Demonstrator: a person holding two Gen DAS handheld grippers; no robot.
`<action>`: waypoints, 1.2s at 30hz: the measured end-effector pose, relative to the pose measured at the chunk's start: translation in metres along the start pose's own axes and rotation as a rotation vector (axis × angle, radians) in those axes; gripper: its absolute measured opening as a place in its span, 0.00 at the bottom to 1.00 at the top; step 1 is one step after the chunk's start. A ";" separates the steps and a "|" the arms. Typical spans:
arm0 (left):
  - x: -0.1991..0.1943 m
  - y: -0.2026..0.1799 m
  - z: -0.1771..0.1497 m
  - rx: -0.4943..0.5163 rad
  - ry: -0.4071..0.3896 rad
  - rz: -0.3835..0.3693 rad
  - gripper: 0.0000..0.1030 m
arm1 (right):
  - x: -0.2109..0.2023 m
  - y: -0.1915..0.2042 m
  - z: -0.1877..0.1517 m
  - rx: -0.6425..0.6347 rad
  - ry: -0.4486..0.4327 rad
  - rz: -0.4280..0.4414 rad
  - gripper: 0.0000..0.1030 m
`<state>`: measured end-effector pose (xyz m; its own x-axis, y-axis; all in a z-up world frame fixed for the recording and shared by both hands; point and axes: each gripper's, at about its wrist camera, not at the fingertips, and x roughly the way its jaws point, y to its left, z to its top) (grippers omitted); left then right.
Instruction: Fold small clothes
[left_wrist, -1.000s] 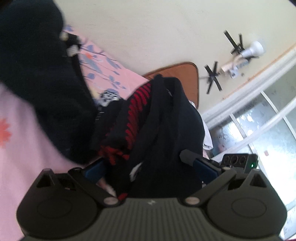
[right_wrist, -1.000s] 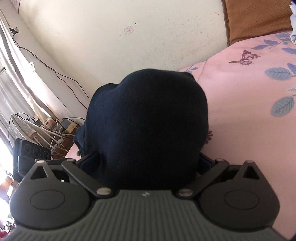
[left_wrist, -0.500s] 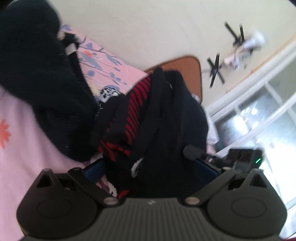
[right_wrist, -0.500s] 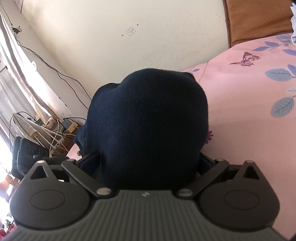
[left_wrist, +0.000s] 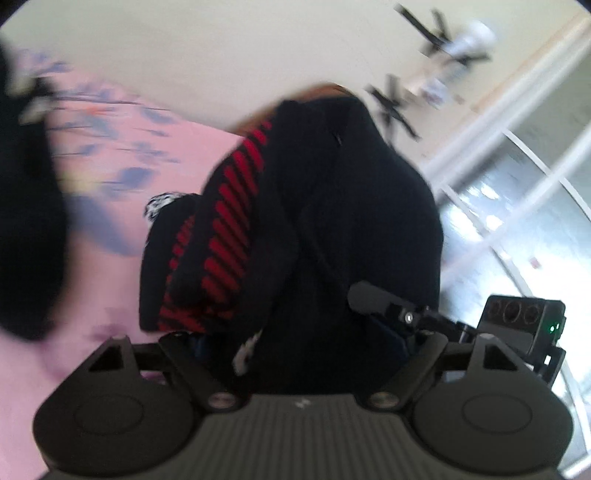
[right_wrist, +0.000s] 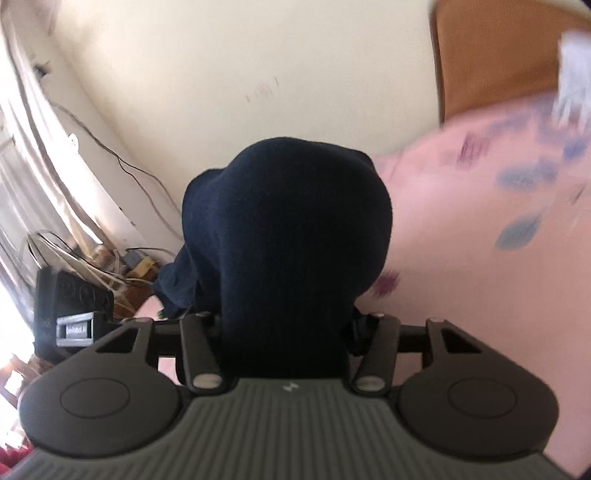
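Note:
A dark navy garment with red stripes (left_wrist: 332, 221) hangs bunched between the fingers of my left gripper (left_wrist: 295, 325), which is shut on it above the pink floral bed sheet (left_wrist: 110, 206). Another part of the dark navy garment (right_wrist: 291, 229) drapes over my right gripper (right_wrist: 288, 332), which is shut on it; the cloth hides its fingertips. More dark cloth (left_wrist: 26, 221) hangs at the left edge of the left wrist view.
The pink sheet with blue leaves (right_wrist: 480, 258) fills the right. A brown headboard (right_wrist: 498, 59) stands against the cream wall. Cables and a black device (right_wrist: 70, 302) lie at the left. A window (left_wrist: 517, 221) is at the right.
Both grippers have moved, blurring the views. The right gripper's linkage arms have swung inward, tightening on the navy cloth. The left-held garment sits closer and larger.

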<state>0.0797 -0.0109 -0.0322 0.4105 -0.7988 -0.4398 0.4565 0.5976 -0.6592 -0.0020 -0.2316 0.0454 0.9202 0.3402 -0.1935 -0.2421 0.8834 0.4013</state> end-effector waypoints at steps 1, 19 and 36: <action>0.009 -0.010 0.002 0.018 0.015 -0.023 0.81 | -0.014 0.001 0.005 -0.022 -0.023 -0.019 0.54; 0.069 -0.032 0.004 0.068 0.140 0.107 1.00 | -0.065 -0.079 -0.011 0.140 0.000 -0.189 0.80; 0.174 -0.156 0.112 0.311 0.123 -0.038 0.72 | -0.110 -0.097 0.078 -0.085 -0.247 -0.226 0.37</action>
<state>0.1687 -0.2353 0.0625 0.2986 -0.8118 -0.5017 0.6964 0.5448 -0.4671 -0.0558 -0.3800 0.0973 0.9976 0.0538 -0.0426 -0.0389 0.9548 0.2946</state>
